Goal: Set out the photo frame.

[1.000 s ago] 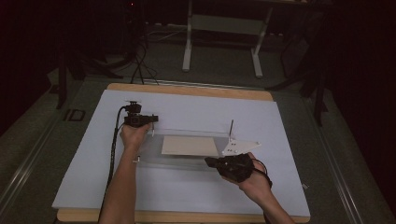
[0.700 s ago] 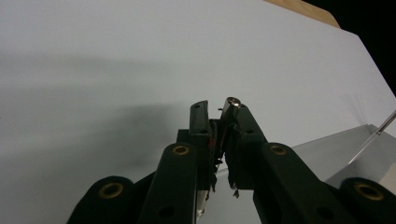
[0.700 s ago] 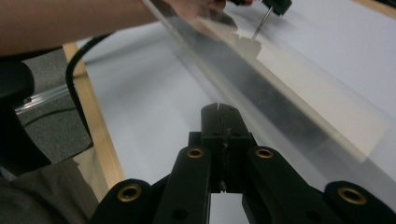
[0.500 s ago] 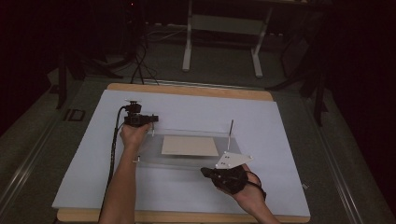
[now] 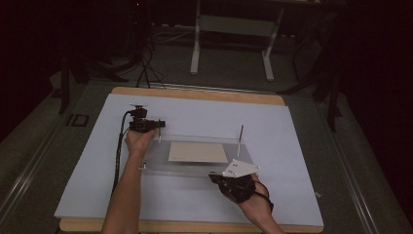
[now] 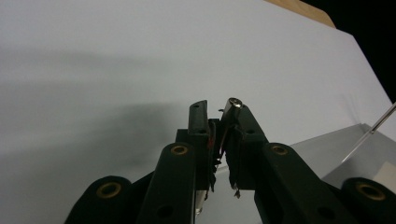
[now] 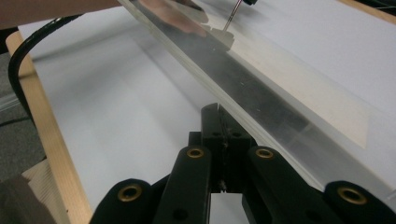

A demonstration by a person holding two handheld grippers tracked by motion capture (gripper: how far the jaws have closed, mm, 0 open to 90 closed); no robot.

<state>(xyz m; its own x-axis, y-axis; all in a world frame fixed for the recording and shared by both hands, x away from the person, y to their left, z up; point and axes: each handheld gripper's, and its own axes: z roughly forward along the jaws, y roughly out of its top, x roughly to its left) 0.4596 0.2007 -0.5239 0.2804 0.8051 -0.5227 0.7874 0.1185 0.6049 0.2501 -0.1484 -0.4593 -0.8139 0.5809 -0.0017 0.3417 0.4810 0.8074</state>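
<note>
A clear plastic plate (image 5: 195,168) lies on the white sheet, with a beige card (image 5: 198,152) at its middle and a thin upright metal rod (image 5: 240,134) at its back right corner. My left gripper (image 5: 159,125) sits at the plate's back left corner. In the left gripper view its jaws (image 6: 215,106) stand almost together around a thin metal post (image 6: 233,101) whose round head shows at the tips. My right gripper (image 5: 213,177) lies low at the plate's front edge (image 7: 261,102), shut, with nothing between its jaws (image 7: 218,108).
A white sheet (image 5: 292,146) covers a wooden board (image 5: 195,93) whose edge shows all around. A black cable (image 5: 118,156) trails along the left forearm. Beyond the table stands a white frame (image 5: 231,44) on a dark floor.
My right hand has dropped and slid a little left and toward the near edge, stopping at the plate's front edge. The left hand has kept still.
</note>
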